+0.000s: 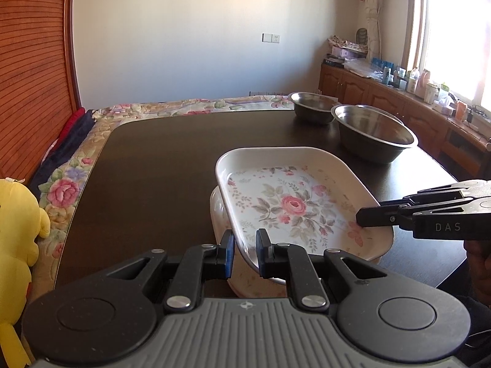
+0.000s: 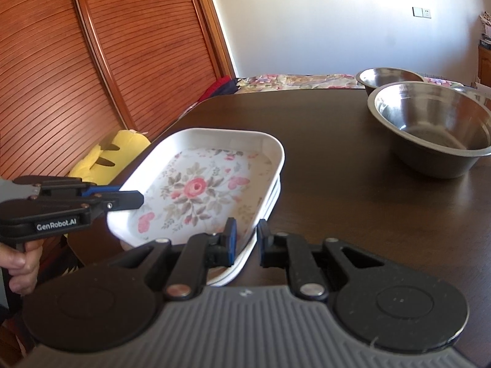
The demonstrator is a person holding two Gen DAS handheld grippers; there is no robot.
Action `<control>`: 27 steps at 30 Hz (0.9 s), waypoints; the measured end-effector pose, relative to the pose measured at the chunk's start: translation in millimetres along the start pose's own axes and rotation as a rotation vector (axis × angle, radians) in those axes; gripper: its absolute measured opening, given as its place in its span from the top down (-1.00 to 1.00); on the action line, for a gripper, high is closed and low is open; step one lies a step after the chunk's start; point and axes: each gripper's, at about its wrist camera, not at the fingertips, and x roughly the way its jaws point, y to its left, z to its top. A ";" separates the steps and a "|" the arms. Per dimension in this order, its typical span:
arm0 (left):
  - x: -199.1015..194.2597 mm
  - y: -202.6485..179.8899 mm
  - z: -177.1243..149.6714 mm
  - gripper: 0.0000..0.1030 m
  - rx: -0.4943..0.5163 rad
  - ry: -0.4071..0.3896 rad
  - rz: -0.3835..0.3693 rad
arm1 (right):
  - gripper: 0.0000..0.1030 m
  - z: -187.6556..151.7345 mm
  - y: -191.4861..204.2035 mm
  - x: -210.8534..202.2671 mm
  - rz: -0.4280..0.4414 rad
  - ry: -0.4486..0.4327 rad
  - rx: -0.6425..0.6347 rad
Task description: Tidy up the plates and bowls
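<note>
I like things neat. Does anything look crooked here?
Yes. The top flowered dish sits tilted and skewed over the dish below, both grippers at its rim. The steel bowls sit level.

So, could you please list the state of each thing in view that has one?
Top floral plate: tilted, held above the stack at two edges.
Lower plates: stacked on the table beneath it.
Near steel bowl: upright, empty.
Far steel bowl: upright, empty.
Left tool: straddling the plate's rim, gap visible.
Right tool: straddling the opposite rim, gap visible.
</note>
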 end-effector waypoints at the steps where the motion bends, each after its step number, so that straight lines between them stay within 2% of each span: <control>1: 0.7 0.4 -0.3 0.68 -0.004 0.000 0.000 | 0.70 -0.4 0.7 0.1 -0.003 -0.003 -0.004; 19: 3.9 0.4 -6.1 0.68 -0.022 -0.004 0.035 | 0.63 -3.6 4.9 0.4 -0.022 -0.051 -0.043; 27: 3.5 1.7 -8.3 0.64 -0.038 -0.009 0.027 | 0.63 -2.2 2.8 -2.7 -0.021 -0.071 -0.050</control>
